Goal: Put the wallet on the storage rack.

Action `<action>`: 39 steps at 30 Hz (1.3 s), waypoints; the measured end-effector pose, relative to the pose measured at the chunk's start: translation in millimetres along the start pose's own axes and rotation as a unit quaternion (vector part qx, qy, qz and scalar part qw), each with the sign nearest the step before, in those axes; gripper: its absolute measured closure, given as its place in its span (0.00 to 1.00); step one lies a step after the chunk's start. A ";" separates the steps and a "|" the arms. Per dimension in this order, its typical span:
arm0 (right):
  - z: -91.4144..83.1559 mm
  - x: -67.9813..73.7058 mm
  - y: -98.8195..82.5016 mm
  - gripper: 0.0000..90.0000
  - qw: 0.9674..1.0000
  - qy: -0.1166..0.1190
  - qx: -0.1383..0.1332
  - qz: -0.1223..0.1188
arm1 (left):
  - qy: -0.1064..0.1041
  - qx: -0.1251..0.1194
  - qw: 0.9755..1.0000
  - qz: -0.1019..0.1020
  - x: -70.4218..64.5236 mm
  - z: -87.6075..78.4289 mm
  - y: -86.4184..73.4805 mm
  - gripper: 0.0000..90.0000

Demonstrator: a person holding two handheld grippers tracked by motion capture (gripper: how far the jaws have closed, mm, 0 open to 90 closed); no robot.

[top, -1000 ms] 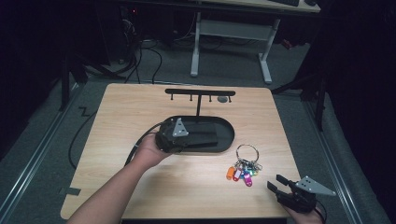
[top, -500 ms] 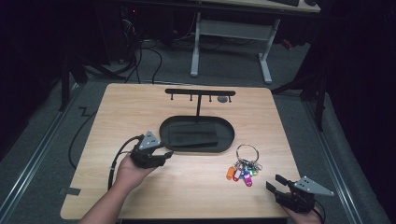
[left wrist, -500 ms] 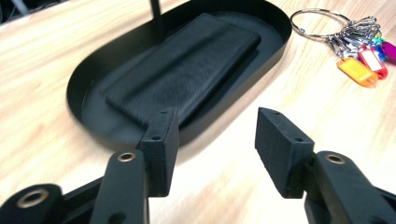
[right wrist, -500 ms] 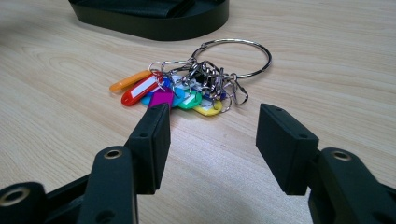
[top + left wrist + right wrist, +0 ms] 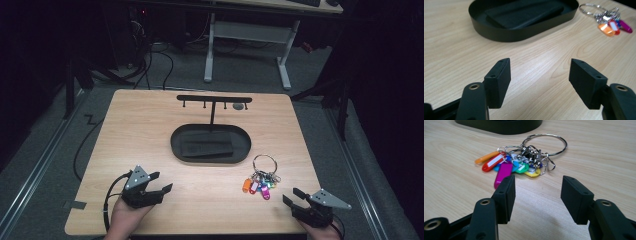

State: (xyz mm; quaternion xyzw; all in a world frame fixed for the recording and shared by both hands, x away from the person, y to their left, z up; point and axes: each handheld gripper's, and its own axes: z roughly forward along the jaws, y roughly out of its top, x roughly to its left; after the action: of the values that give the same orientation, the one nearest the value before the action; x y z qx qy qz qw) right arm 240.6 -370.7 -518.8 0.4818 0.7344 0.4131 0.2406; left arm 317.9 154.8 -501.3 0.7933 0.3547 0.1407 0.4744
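The small object (image 5: 239,106) on the rack's (image 5: 214,99) hooks is too small to identify; the tray (image 5: 499,125) is cut off by the right gripper view's top edge

Light wood-grain bench (image 5: 140,135) with three things lying on it.
A black oval metal tray (image 5: 175,145) sits at the middle; a black T-shaped hook stand (image 5: 214,99) rises at its far edge. Near the tray's right front lies a steel ring of keys with coloured plastic tags (image 5: 261,176).

Lab, dark room, desk frame (image 5: 245,45), floor cables (image 5: 160,55)
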 end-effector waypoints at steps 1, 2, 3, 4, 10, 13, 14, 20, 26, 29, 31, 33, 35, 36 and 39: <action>0.0 0.0 0.0 0.51 1.000 0.000 0.000 0.000 | 0.000 0.000 1.000 0.000 0.0 0.0 0.0 0.38; 1.1 2.1 2.5 0.49 1.000 -0.011 0.002 0.000 | 0.004 0.000 1.000 0.004 2.6 0.0 -1.4 0.37; 1.4 3.1 3.6 0.48 1.000 -0.012 0.002 0.004 | 0.001 -0.005 1.000 -0.003 4.7 -0.2 -2.1 0.37; 2.0 4.5 5.2 0.48 1.000 -0.015 0.003 0.003 | -0.001 -0.006 1.000 -0.005 6.7 -0.5 -2.7 0.37; 11.8 15.3 16.1 0.45 0.998 -0.038 0.041 -0.018 | -0.019 -0.005 1.000 0.005 9.4 0.0 -7.4 0.37; 15.7 17.1 21.0 0.44 0.998 -0.037 0.050 -0.015 | -0.024 -0.005 1.000 0.017 8.8 0.6 -6.7 0.37; 19.1 18.9 26.1 0.43 0.997 -0.042 0.060 -0.019 | -0.029 -0.007 0.999 0.019 9.9 2.7 -6.4 0.37; 27.1 9.3 36.9 0.41 0.996 -0.046 0.071 0.006 | -0.028 -0.003 0.999 0.015 13.1 9.4 -3.1 0.35; 28.1 3.0 47.1 0.44 0.995 -0.049 0.087 -0.009 | -0.025 0.013 1.000 0.004 12.6 8.7 -3.5 0.38; 27.4 3.1 55.2 0.41 0.995 -0.042 0.087 -0.012 | -0.025 0.010 1.000 -0.004 14.5 4.8 -4.1 0.39; 26.9 5.3 61.3 0.40 0.995 -0.040 0.087 -0.017 | -0.019 0.007 1.000 -0.011 16.0 0.7 -5.8 0.38; 26.8 5.9 64.4 0.39 0.995 -0.038 0.086 -0.022 | -0.019 0.007 1.000 -0.014 16.2 -0.8 -6.3 0.38; 26.9 8.5 70.2 0.37 0.995 -0.032 0.092 -0.024 | -0.021 0.006 1.000 -0.018 15.5 -2.5 -6.9 0.37; 27.1 9.6 72.6 0.37 0.995 -0.029 0.096 -0.027 | -0.020 0.008 1.000 -0.016 14.2 -3.5 -7.6 0.37; 27.7 12.6 79.3 0.37 0.993 -0.018 0.110 -0.041 | -0.005 0.011 1.000 -0.016 10.6 -9.3 -10.8 0.37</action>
State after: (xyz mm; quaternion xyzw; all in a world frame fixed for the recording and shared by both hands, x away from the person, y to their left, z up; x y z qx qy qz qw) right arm 296.4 -333.4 -466.8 0.4819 0.7901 0.3108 0.2164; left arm 315.6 171.4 -506.9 0.7936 0.3665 0.1250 0.4694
